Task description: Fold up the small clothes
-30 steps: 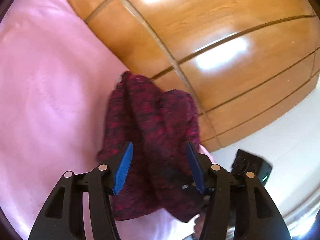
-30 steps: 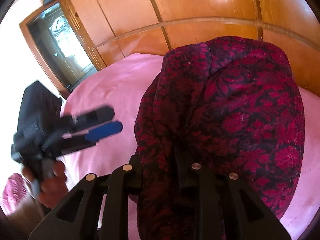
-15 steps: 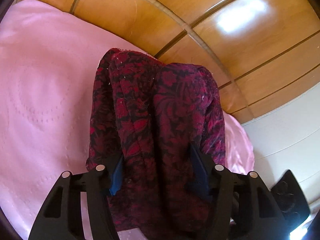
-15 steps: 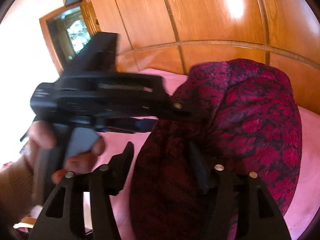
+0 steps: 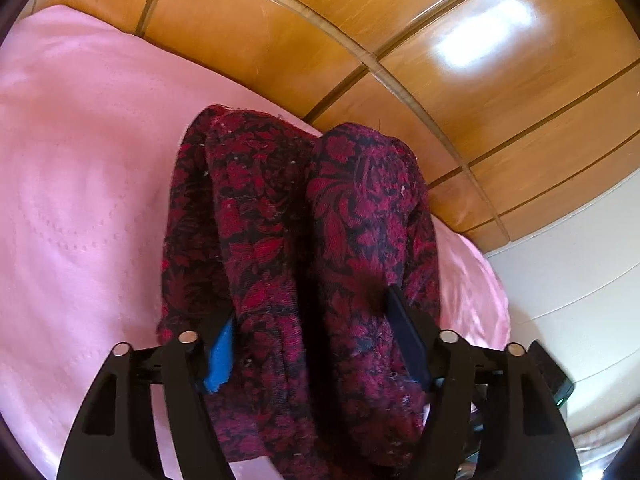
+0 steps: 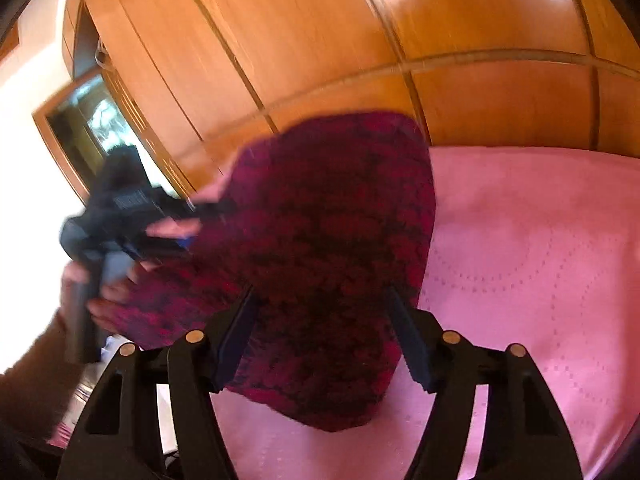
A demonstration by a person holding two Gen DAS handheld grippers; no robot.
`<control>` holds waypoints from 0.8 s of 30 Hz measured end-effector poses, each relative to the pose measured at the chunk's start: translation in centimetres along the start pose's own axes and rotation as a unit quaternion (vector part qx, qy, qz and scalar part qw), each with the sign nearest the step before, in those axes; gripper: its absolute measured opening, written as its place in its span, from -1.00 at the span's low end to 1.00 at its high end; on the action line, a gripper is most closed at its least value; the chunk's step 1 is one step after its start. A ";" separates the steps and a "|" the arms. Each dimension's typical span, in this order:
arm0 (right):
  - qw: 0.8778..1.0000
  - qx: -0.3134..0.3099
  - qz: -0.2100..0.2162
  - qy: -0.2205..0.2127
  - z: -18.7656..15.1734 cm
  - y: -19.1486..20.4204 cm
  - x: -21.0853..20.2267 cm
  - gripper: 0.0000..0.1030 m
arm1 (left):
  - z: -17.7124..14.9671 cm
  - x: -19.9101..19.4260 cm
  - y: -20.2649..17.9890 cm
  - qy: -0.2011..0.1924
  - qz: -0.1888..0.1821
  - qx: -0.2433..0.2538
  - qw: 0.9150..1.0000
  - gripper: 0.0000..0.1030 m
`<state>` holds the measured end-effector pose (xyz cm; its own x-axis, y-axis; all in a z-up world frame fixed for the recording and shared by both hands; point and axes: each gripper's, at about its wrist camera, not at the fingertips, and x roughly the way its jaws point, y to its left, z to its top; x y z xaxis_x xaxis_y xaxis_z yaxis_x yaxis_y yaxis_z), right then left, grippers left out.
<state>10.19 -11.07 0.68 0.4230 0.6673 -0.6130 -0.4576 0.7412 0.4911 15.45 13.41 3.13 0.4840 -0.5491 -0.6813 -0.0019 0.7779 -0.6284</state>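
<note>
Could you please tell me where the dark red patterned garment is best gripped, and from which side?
Probably at a near bottom corner of the dark red garment, coming in from the open side over the pink bedspread. The cloth lies bunched in two lengthwise folds, so a single outer edge pinches cleaner than the thick middle.

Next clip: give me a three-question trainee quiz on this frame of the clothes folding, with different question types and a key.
1. True or false: the dark red patterned garment lies fully flat on the pink bedspread.
2. Multiple choice: what stands behind the bed? A) wooden panelling B) a brick wall C) a curtain
3. Fill in: in the left wrist view, the left gripper has the garment between its ____ pads.

Key
1. False: it is bunched and draped between the fingers of the left gripper and of the right gripper.
2. A
3. blue
</note>
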 end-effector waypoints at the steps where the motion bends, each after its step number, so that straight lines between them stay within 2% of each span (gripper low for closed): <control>1: 1.000 -0.007 -0.006 0.000 -0.1 0.5 0.6 0.41 | 0.1 0.1 -0.3 0.000 0.001 0.003 1.000 0.34; 4: 0.999 -0.032 -0.029 -0.009 -0.2 1.9 1.5 0.50 | 0.2 0.5 -1.5 0.007 0.001 0.018 1.000 0.31; 5: 0.999 -0.038 -0.034 -0.009 -0.5 2.4 1.6 0.51 | 0.1 0.5 -2.2 0.000 0.015 0.037 0.999 0.18; 6: 0.998 -0.043 -0.041 -0.009 -0.5 2.6 2.0 0.51 | 0.1 0.4 -2.7 -0.005 0.026 0.052 0.998 -0.21; 7: 0.998 -0.050 -0.048 -0.009 -0.5 2.9 2.2 0.51 | 0.0 0.1 -3.2 -0.017 0.042 0.069 0.997 -0.35; 9: 0.998 -0.047 -0.048 -0.009 -1.1 2.6 1.7 0.51 | -0.1 -0.8 -3.6 -0.033 0.046 0.079 0.995 -0.44; 13: 0.998 -0.054 -0.025 -0.013 -0.5 4.0 1.5 0.50 | -1.2 -3.7 -4.3 -0.076 0.063 0.117 0.988 -0.46; 15: 0.998 -0.067 -0.007 -0.014 -0.6 5.5 1.5 0.50 | -1.8 -4.7 -3.3 -0.087 0.086 0.123 0.985 -0.46; 20: 0.996 -0.085 0.023 0.010 -0.9 8.3 4.4 0.51 | -2.9 -3.0 2.1 -0.062 0.160 0.091 0.981 -0.46; 24: 0.996 -0.082 0.020 0.036 -1.3 8.2 6.9 0.51 | -3.5 -3.1 2.4 -0.079 0.145 0.081 0.983 -0.44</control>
<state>8.35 -0.46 -0.28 0.3484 0.6842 -0.6407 -0.5961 0.6892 0.4118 10.92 15.89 2.41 0.6133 -0.2535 -0.7481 -0.0264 0.9400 -0.3401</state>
